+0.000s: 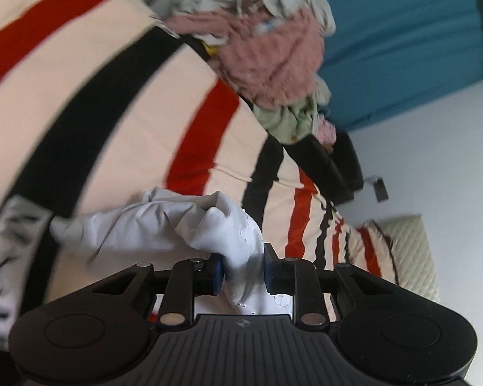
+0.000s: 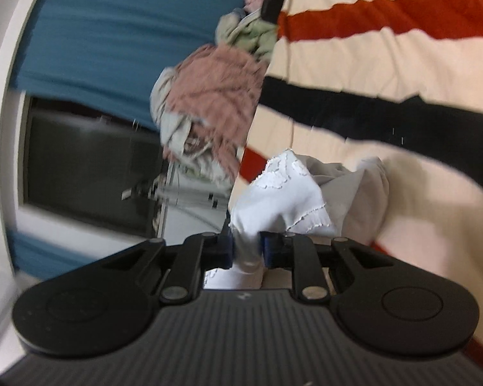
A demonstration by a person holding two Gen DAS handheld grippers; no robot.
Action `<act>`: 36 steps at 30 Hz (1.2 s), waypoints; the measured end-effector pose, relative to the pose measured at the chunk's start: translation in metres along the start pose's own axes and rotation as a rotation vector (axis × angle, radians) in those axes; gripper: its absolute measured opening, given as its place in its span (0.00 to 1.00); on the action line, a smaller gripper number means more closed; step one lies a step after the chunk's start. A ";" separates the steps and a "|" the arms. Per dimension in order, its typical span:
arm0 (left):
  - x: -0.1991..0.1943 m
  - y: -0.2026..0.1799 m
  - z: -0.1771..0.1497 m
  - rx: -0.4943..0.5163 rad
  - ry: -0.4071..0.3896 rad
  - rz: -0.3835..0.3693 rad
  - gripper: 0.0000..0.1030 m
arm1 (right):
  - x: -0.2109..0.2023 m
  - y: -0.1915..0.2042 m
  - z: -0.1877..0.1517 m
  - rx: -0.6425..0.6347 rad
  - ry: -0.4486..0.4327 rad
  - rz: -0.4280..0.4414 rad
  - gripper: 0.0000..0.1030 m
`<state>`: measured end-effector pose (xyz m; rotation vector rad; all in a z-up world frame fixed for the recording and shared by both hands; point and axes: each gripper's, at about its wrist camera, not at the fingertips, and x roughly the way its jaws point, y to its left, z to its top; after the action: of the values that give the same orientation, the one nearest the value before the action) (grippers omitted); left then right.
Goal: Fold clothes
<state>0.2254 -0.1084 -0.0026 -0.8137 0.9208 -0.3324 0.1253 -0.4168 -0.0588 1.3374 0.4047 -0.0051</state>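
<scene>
A white garment with lace trim [image 1: 164, 222] hangs bunched above the striped bed cover [image 1: 119, 135]. My left gripper [image 1: 243, 268] is shut on one lace-edged part of it. In the right wrist view the same white garment [image 2: 289, 199] is pinched by my right gripper [image 2: 246, 251], which is shut on a fold of it. A pile of unfolded clothes [image 1: 273, 61], pink, grey and pale green, lies at the far side of the bed; the pile of clothes [image 2: 215, 96] appears left of centre in the right wrist view.
The bed cover [image 2: 386, 64] has cream, red and black stripes. A teal curtain [image 1: 402, 38] hangs behind the pile, and a quilted pillow [image 1: 409, 251] lies at the bed's end. A dark window [image 2: 90, 167] sits by the teal curtain [image 2: 119, 25].
</scene>
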 end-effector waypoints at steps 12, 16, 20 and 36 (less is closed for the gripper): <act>0.145 -0.134 0.095 0.225 -0.109 -0.214 0.24 | 0.105 0.095 0.160 -0.388 -0.175 0.048 0.19; 0.193 -0.133 0.086 0.336 -0.142 -0.219 0.24 | 0.127 0.082 0.173 -0.500 -0.242 0.031 0.20; 0.241 -0.077 0.053 0.392 -0.055 -0.091 0.24 | 0.163 0.003 0.172 -0.408 -0.147 -0.099 0.20; 0.190 -0.048 0.007 0.670 0.015 0.102 0.52 | 0.146 -0.060 0.125 -0.377 0.066 -0.405 0.24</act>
<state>0.3455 -0.2458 -0.0733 -0.1481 0.7881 -0.5201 0.2819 -0.5161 -0.1362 0.8703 0.6916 -0.2119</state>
